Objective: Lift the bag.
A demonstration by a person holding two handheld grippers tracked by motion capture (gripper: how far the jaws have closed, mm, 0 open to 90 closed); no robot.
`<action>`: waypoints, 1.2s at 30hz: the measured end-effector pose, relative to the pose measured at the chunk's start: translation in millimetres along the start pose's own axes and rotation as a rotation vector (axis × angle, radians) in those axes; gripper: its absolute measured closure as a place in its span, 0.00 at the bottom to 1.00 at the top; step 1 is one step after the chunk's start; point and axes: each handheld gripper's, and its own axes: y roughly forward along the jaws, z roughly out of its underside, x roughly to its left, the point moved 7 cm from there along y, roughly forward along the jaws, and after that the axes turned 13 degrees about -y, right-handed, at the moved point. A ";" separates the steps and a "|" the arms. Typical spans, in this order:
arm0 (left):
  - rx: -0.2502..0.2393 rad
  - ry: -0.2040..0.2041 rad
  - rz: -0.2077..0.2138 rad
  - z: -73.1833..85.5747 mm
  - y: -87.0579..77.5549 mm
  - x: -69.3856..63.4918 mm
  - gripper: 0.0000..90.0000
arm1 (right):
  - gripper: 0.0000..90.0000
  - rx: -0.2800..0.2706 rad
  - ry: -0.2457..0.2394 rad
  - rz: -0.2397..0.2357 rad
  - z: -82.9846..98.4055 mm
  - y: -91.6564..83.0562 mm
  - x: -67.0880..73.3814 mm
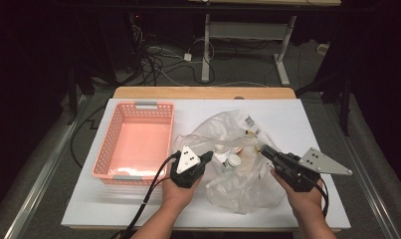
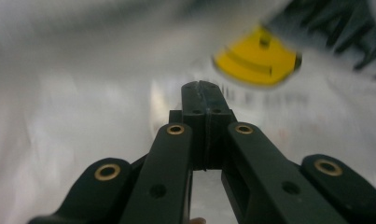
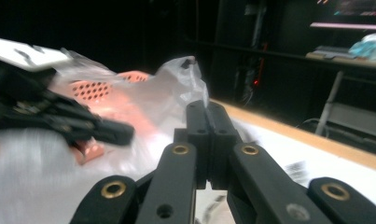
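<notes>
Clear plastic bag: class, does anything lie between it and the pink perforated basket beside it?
Nothing visible does. The clear plastic bag lies on the white table right of the pink perforated basket, with bare tabletop between them; the left gripper hovers at the bag's left edge.

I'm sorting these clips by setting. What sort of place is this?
Probably a lab or recording workspace, not a home: a white-topped table in a dark room, loose cables on the floor, the metal legs of another desk behind, and a pink basket beside a clear plastic bag.

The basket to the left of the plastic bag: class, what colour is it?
The basket is pink, clearest in the high view.
</notes>
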 end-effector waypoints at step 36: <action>-0.416 0.206 0.046 -238.0 -21.8 -47.7 0.98 | 1.00 -0.262 -0.035 0.314 -135.1 5.2 -97.6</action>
